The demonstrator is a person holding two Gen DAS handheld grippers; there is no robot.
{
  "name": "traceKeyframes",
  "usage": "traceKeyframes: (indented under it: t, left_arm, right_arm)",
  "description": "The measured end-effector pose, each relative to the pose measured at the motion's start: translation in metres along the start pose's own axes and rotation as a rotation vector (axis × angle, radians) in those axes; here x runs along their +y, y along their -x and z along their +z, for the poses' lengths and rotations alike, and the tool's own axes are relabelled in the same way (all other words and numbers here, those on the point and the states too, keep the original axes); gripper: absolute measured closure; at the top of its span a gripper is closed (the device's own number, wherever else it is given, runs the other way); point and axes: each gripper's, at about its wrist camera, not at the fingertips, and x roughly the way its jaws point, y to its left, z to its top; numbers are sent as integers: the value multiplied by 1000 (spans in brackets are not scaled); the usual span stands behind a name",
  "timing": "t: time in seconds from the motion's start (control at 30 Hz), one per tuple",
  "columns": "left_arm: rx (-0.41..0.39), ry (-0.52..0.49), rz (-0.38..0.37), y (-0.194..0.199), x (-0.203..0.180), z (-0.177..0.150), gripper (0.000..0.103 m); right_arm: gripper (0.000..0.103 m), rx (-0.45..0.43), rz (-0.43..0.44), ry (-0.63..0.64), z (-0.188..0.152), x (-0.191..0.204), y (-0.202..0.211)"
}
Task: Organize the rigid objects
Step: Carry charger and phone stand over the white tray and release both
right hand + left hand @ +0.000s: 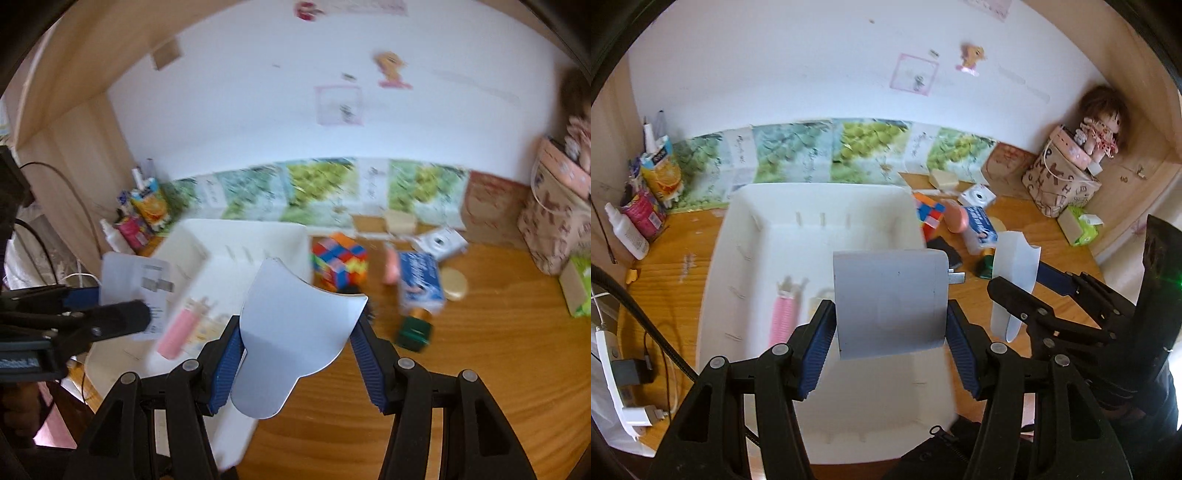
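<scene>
**Both claws loaded above the white bin**

Your left claw grips a grey charger block by its two sides, blue pads pressed flat against it. The block is boxy with rounded corners, and metal prongs stick out of its right face. It hangs over the open white bin, which sits on the left half of the wooden surface.

Your right claw pinches a pale scoop, a thin curved piece with a broad notched far edge that narrows to a rounded near end. It sits over the bin's right wall, partly above the bare wood.

Inside the bin lie a pink ribbed tube and something pale beside it, too blurred to name.

Just right of the bin the surface is crowded: a colourful puzzle cube, a blue-and-white box, a gold round lid, a small green box and a white camera. At the far left stand a spray bottle and an orange carton. A doll sits on a patterned bag at the far right.
</scene>
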Motion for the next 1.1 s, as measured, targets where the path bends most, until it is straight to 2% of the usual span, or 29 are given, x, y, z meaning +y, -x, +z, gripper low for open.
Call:
traceKeyframes:
  t: [0.13,0.27,0.53,0.67,0.77,0.83,0.97,1.1]
  left_arm:
    - [-64,0,35,7,27,-9,40]
    - [-90,71,64,7,57,-16,40]
    - [29,214,159,-13,112,-34,42]
    - [-20,207,164,-2,116,-36,43]
    - [-22,195,160,-1,116,-38,42]
    - [-10,189,158,-3,114,-39,41]
    - [-8,187,154,-5,110,-38,29]
    - [-17,184,143,-5,103,-38,25]
  right_arm:
    - [44,-21,50,34,-2,29,-6]
    - [44,-14,92,51,-8,54,-17]
    - [44,69,126,79,-27,87,-47]
    - [45,98,140,68,-35,90,-55]
    - [44,88,139,62,-36,92,-54]
    - [31,84,128,58,-36,92,-53]
    - [27,62,106,50,-37,88,-47]
    - [27,47,88,35,-40,80,-40]
